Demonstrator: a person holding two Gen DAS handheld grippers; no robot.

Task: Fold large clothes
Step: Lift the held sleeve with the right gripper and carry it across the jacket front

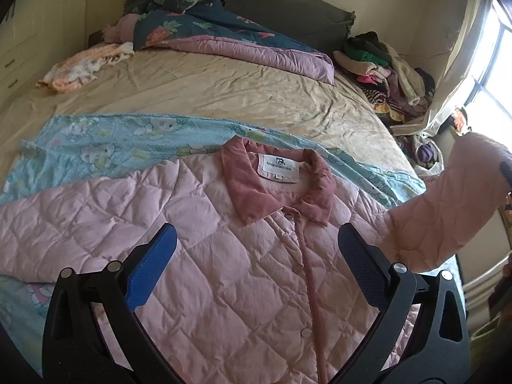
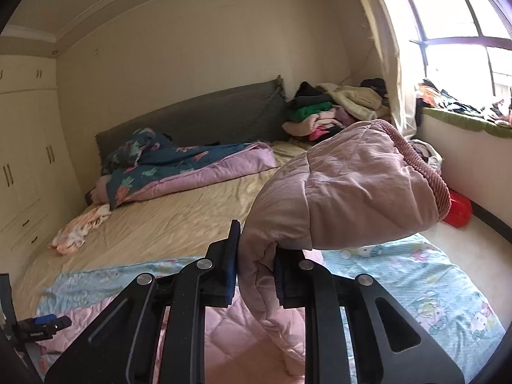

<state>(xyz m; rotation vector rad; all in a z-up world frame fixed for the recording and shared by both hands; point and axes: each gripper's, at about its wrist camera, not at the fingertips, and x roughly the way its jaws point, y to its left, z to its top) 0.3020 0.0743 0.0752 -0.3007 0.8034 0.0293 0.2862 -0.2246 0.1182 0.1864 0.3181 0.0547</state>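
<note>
**Pink jacket on the bed, one sleeve lifted**

A pink quilted jacket (image 1: pixel 224 256) lies face up on a light blue cartoon-print blanket (image 1: pixel 105 147) spread across the near end of the bed (image 1: pixel 224 96). Its darker pink collar (image 1: pixel 281 188) points toward the headboard, and the buttoned front runs down the middle.

The left gripper (image 1: pixel 256 256) hangs above the jacket's chest with its blue-padded jaws spread wide and nothing between them.

The right gripper (image 2: pixel 256 275) is clamped tight on the jacket's sleeve (image 2: pixel 345 192), pinching a fold of the padded fabric. The sleeve is raised off the bed, its ribbed cuff (image 2: pixel 425 172) curling up and over beyond the jaws.

Farther up the bed lie a dark floral quilt (image 2: pixel 166 166) with a lilac lining and a small orange-and-white cloth (image 2: pixel 80 227). A heap of clothes (image 2: pixel 332 108) sits in the corner by the window.
</note>
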